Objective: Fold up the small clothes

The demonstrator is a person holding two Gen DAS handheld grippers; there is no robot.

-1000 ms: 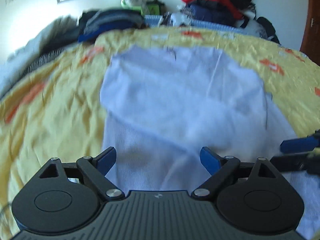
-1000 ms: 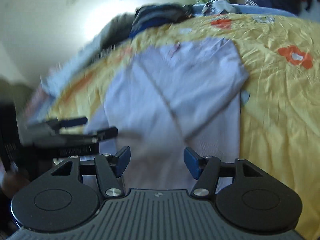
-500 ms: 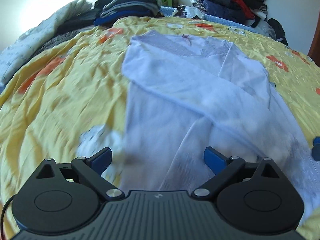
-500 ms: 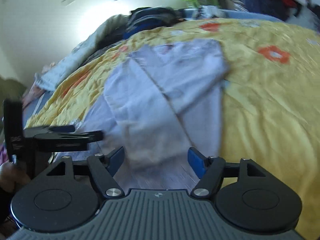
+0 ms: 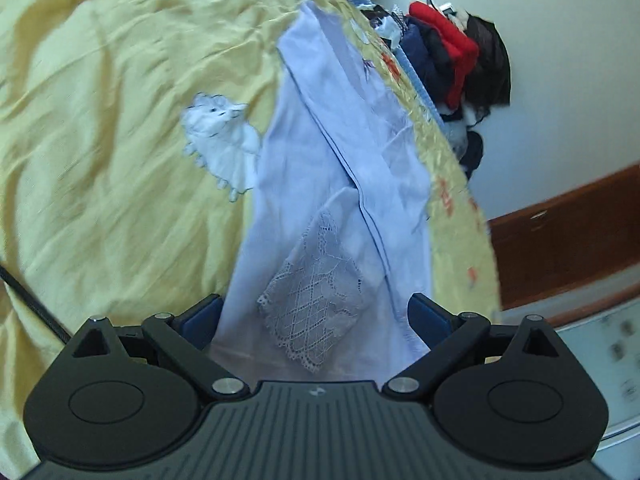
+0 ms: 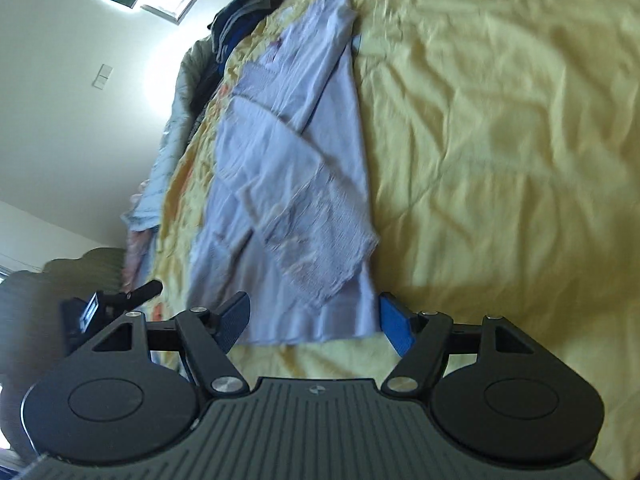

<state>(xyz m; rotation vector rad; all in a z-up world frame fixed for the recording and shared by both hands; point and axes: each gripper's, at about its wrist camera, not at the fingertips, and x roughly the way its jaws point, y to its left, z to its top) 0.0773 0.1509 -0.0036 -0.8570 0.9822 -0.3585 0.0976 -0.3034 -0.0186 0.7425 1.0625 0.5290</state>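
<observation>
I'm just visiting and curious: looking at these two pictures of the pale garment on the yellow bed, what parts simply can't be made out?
- Left wrist view: the near hem of the pale garment is hidden behind the left hand-held gripper.
- Right wrist view: the garment's lace cuff is blurred; its pattern cannot be read.
- Left wrist view: the clothes pile by the wall is too small and tangled to tell items apart.
- Right wrist view: the right hand-held gripper stands open.

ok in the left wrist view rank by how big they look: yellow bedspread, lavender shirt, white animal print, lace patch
1. yellow bedspread
2. lavender shirt
3. lace patch and white animal print look alike; the patch is nearer the camera, so unranked.
</observation>
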